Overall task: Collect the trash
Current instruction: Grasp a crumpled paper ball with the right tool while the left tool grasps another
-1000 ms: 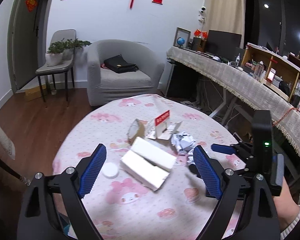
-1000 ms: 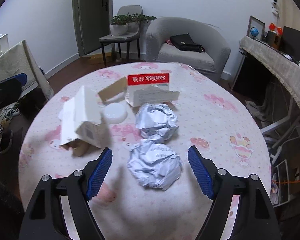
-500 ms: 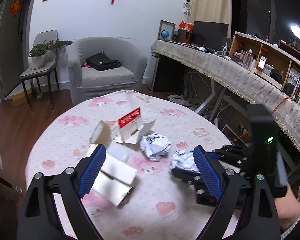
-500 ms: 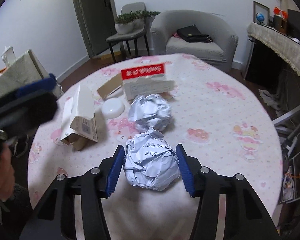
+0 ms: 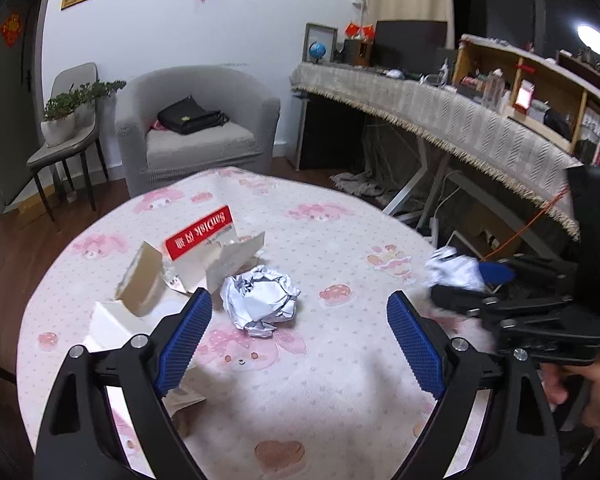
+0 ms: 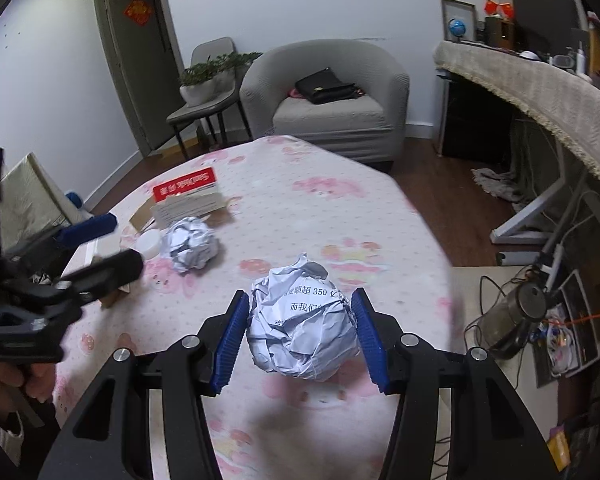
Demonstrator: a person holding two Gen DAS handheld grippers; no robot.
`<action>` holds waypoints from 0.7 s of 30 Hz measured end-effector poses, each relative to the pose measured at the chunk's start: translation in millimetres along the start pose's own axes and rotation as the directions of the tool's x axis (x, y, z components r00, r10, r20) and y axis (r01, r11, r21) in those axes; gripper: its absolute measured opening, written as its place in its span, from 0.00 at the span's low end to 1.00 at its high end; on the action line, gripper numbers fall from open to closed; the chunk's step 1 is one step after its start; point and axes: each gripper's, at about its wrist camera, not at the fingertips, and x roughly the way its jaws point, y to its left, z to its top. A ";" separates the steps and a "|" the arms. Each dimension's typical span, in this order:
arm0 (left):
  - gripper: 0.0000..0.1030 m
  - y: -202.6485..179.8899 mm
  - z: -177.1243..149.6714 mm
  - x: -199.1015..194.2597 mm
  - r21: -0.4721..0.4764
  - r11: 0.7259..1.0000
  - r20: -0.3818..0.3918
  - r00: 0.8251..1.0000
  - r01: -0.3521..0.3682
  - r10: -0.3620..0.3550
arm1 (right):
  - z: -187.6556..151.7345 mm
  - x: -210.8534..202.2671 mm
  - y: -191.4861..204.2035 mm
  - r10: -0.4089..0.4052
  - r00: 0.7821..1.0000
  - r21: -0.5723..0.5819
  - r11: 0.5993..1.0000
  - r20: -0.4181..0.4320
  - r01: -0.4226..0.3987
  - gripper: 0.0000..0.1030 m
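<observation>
My right gripper (image 6: 300,298) is shut on a crumpled white paper ball (image 6: 304,332) with printed text, held above the table's right side. The left wrist view shows the same ball (image 5: 454,272) in the right gripper (image 5: 464,280) near the table's right rim. A second crumpled paper ball (image 5: 260,300) lies on the pink-patterned tablecloth (image 5: 320,380). It sits just ahead of my open left gripper (image 5: 299,302), nearer the left finger and untouched. From the right wrist, that second ball (image 6: 192,242) lies beside the left gripper (image 6: 126,242).
A red-and-white card package (image 5: 204,236), a torn white box (image 5: 140,276) and a round white lid (image 6: 148,242) lie left of the balls. Behind the table stand a grey armchair (image 5: 196,128) and a chair with a plant (image 5: 64,132). Cables and a kettle (image 6: 516,316) are on the floor at right.
My right gripper closed on the near paper ball and carried it up and to the right. My left gripper shifted right, from over the white box towards the second ball.
</observation>
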 end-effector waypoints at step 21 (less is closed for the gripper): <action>0.75 -4.1 2.6 72.3 0.050 0.964 -0.157 0.951 -0.261 0.266 | -11.1 -25.9 -24.5 0.038 0.999 0.017 0.999 0.028 -0.038 0.52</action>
